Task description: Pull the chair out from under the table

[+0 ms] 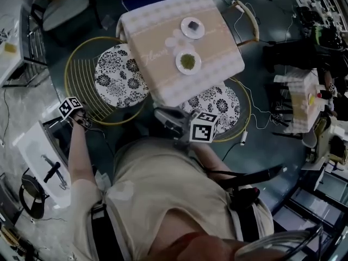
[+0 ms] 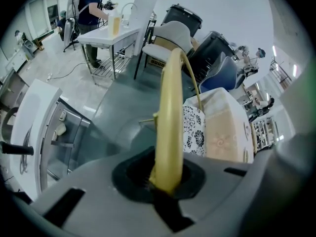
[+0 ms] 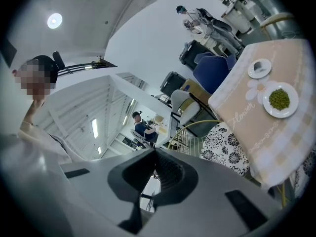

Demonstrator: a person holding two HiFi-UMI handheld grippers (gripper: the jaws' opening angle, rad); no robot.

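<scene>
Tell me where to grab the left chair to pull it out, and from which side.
Grip the yellow back rail, from the side away from the table. It is a thin tube that fits between the fingers and stands clear of the tabletop; the seat is partly tucked under. The left gripper is shut on it.

The left gripper [image 2: 168,181] has a body of what looks like matt grey plastic. The chair's rim [image 2: 170,112] clamped in it is smooth yellow-painted metal tube with a faint sheen. Just beyond, the seat cushion [image 2: 193,130] is matt cloth printed with black and white flowers. Past that, the tablecloth [image 2: 224,132] is matt beige fabric. The right gripper [image 3: 155,176] has ribbed black pads [image 3: 170,172], seemingly rubber. Below the left gripper, the floor [image 2: 118,107] is smooth and dully glossy.
</scene>
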